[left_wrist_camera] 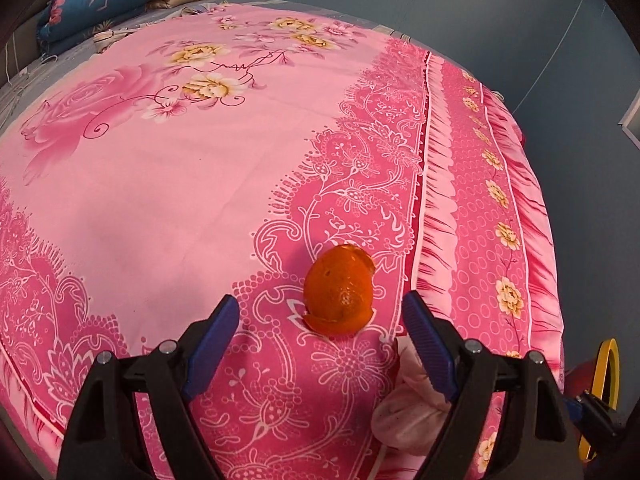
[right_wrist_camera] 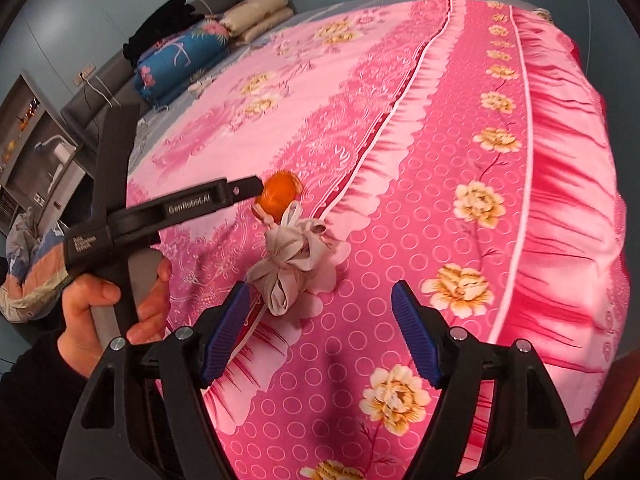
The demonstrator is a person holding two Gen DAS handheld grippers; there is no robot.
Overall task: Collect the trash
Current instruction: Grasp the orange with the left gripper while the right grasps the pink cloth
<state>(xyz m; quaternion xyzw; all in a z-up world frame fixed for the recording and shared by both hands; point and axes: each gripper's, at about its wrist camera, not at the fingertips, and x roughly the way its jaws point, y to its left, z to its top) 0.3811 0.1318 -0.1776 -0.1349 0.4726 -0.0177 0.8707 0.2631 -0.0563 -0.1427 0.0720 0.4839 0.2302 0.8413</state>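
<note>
Targeting: I have the orange peel [left_wrist_camera: 339, 294] lying dome-up near the bedspread's [left_wrist_camera: 168, 184] right edge.
Left gripper [left_wrist_camera: 320, 320]: spread wide, lined up to straddle it.
Crumpled tissue [right_wrist_camera: 290, 258]: just beside the peel.
Right gripper [right_wrist_camera: 320, 312]: wide, empty, waiting its turn.

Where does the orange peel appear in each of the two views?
Left wrist view: the orange peel lies low centre, just ahead of the open jaws.
Right wrist view: the peel sits left of centre.
Shared landmark: the crumpled tissue beside it.
</note>
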